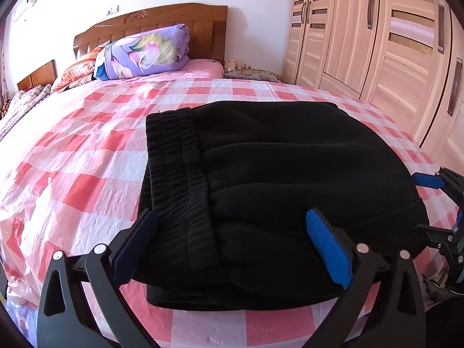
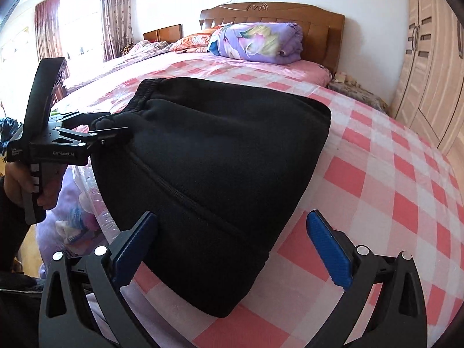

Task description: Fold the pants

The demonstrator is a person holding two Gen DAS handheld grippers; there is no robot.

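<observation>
On the checked bed (image 1: 72, 156), a folded purple quilt (image 1: 145, 53) lies far off by the wooden headboard (image 1: 174, 20), and a wardrobe (image 1: 377, 34) stands on the right. The black pants (image 1: 275, 174) lie folded in a thick, rumpled bundle near the bed's near edge, waistband at the left. The left gripper (image 1: 232, 246) straddles the bundle's near-left edge with jaws spread wide, and the right gripper (image 2: 232, 246) gapes likewise at the near-right corner.

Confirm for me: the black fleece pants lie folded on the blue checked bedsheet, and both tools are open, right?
Not quite. The checked bedsheet is pink and white, not blue, as the left wrist view shows. The rest holds: the black fleece pants lie folded on it, and the left tool and right tool are both open.
</observation>
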